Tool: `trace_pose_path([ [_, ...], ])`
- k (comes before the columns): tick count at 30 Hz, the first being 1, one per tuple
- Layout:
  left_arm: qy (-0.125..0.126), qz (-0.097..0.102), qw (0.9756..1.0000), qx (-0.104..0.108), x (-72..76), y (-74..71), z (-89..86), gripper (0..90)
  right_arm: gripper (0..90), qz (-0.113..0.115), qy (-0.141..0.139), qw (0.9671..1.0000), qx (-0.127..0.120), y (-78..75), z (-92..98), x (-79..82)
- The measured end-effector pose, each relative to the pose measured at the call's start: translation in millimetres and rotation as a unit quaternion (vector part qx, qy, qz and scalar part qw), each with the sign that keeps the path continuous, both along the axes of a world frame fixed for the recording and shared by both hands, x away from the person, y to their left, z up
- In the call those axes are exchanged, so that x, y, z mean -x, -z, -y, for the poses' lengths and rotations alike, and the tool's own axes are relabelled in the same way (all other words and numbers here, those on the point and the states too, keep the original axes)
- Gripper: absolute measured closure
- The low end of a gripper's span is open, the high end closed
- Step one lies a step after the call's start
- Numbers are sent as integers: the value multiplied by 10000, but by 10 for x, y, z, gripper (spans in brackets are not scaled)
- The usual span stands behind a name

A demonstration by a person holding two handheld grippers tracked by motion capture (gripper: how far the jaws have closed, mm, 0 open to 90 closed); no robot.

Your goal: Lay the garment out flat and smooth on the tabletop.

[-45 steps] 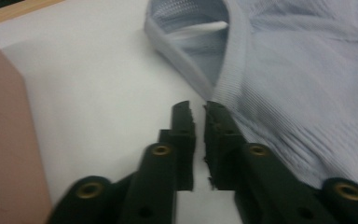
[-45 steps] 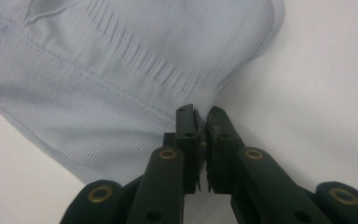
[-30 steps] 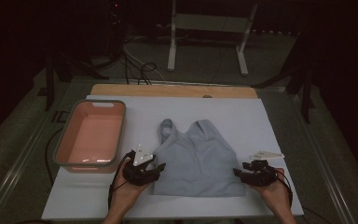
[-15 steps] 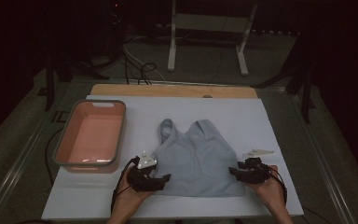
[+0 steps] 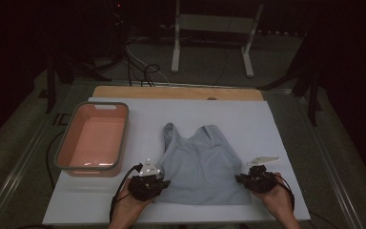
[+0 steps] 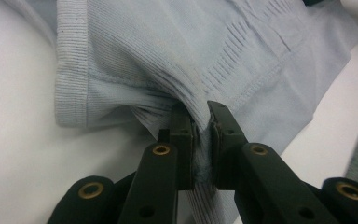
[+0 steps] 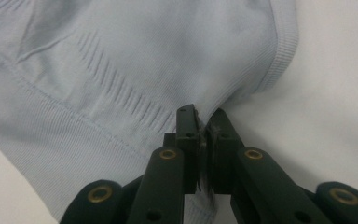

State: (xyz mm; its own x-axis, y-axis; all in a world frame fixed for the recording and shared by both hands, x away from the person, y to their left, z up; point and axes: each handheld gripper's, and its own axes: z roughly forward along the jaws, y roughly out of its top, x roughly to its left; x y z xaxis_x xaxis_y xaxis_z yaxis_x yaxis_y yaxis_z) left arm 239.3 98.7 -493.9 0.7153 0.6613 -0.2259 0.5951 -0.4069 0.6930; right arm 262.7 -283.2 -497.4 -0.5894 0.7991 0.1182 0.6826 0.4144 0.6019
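Tank top [image 5: 201,164], pale blue, is laid flat near the worktop's [image 5: 286,119] front edge, beside the pink basin [image 5: 94,138]. Its hem corners are pinched by the left tongs [image 6: 201,122] and right tongs [image 7: 206,122], whose jaws have just been closing. Both corners should be lifted evenly, so the fabric is folded without bunching.

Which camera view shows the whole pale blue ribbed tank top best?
The high view: the pale blue ribbed tank top lies flat on the white board, straps to hem. The left gripper view and right gripper view give close-ups of a pinched bottom corner each.
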Motion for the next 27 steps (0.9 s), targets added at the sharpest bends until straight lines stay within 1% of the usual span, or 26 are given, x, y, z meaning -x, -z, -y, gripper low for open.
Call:
trace_pose_path([
  [2, 10, -1, 10000, 12, 38, -5, -25, 823, 850, -1, -64, 10000, -23, -17, -6, 53],
  [5, 50, -12, 10000, -40, 82, -12, -64, 823, 849, -1, -167, 9999, -41, -31, -25, 137],
  [6, 31, -26, 10000, -30, 96, -11, -70, 823, 849, -1, -208, 9998, -16, -33, -29, 161],
  [11, 114, -66, 9999, -104, 169, -4, -108, 819, 842, -21, -362, 9993, -11, -50, -60, 258],
  [12, 107, -17, 9999, -116, 175, -10, -116, 797, 820, -3, -387, 9993, -11, -57, -59, 266],
  [13, 47, 36, 9999, -109, 174, -23, -121, 745, 767, 44, -389, 9992, 8, -65, -60, 267],
  [14, 1, 101, 9999, -79, 162, -42, -129, 677, 694, 113, -368, 9993, 23, -74, -57, 257],
  [16, -124, 224, 9997, 44, 126, -89, -140, 564, 580, 206, -259, 9995, -4, -96, -44, 216],
  [17, -183, 280, 9994, 80, 103, -116, -140, 518, 542, 227, -160, 9996, -61, -112, -42, 192],
  [18, -226, 345, 9991, 103, 79, -142, -136, 487, 512, 279, -120, 9995, -94, -132, -32, 164],
  [20, -305, 444, 9985, 108, 19, -185, -117, 436, 465, 386, -30, 9991, -147, -173, -32, 105],
  [21, -337, 496, 9982, 94, -15, -205, -104, 411, 443, 447, -37, 9988, -184, -194, -27, 67],
  [22, -360, 547, 9978, 120, -51, -222, -92, 393, 431, 472, 20, 9987, -208, -215, -33, 32],
  [24, -426, 580, 9972, 192, -126, -252, -66, 355, 407, 566, 94, 9980, -251, -245, -43, -53],
  [27, -482, 606, 9968, 212, -244, -278, -25, 310, 385, 646, 156, 9973, -306, -269, -76, -184],
])
